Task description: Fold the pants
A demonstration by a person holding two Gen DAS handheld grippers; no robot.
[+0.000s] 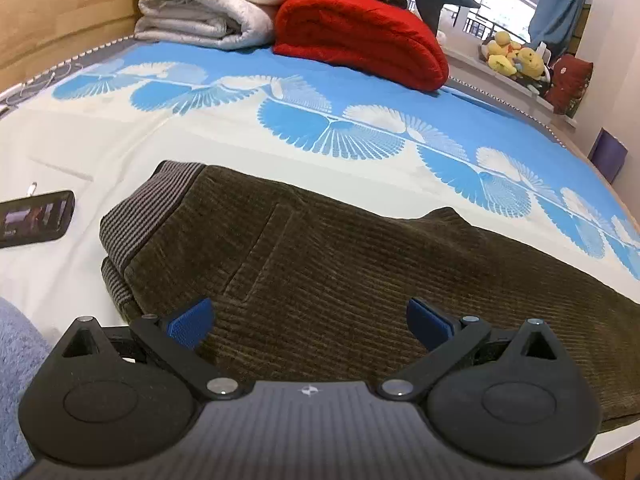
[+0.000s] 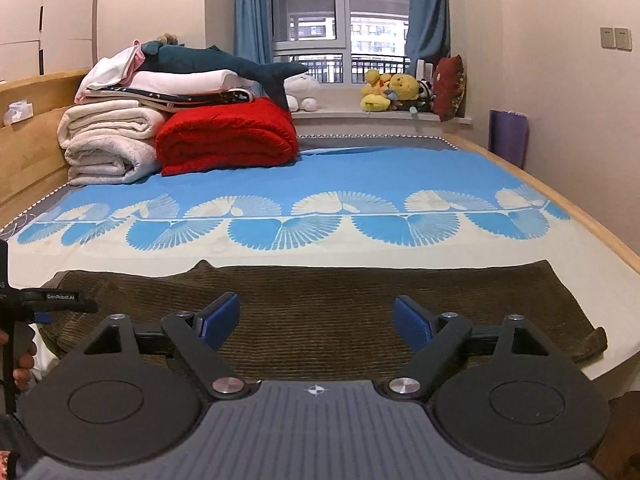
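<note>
Dark olive corduroy pants (image 1: 328, 276) lie folded lengthwise across the near part of the bed, with the grey ribbed waistband (image 1: 148, 208) at the left. My left gripper (image 1: 310, 322) hovers open over the waist end, nothing between its blue pads (image 1: 190, 324). In the right wrist view the same pants (image 2: 320, 312) stretch flat from left to right, leg ends at the right. My right gripper (image 2: 316, 322) hangs open above the middle of the legs, its blue pads (image 2: 412, 322) apart and holding nothing. The left gripper (image 2: 44, 300) and a hand show at that view's left edge.
A phone (image 1: 34, 218) lies on the sheet left of the waistband. Folded white blankets (image 2: 108, 144) and a red blanket (image 2: 228, 136) are stacked at the head of the bed, with a plush shark on top. The blue-and-white sheet (image 2: 320, 184) lies beyond the pants. Plush toys (image 2: 392, 90) sit on the windowsill.
</note>
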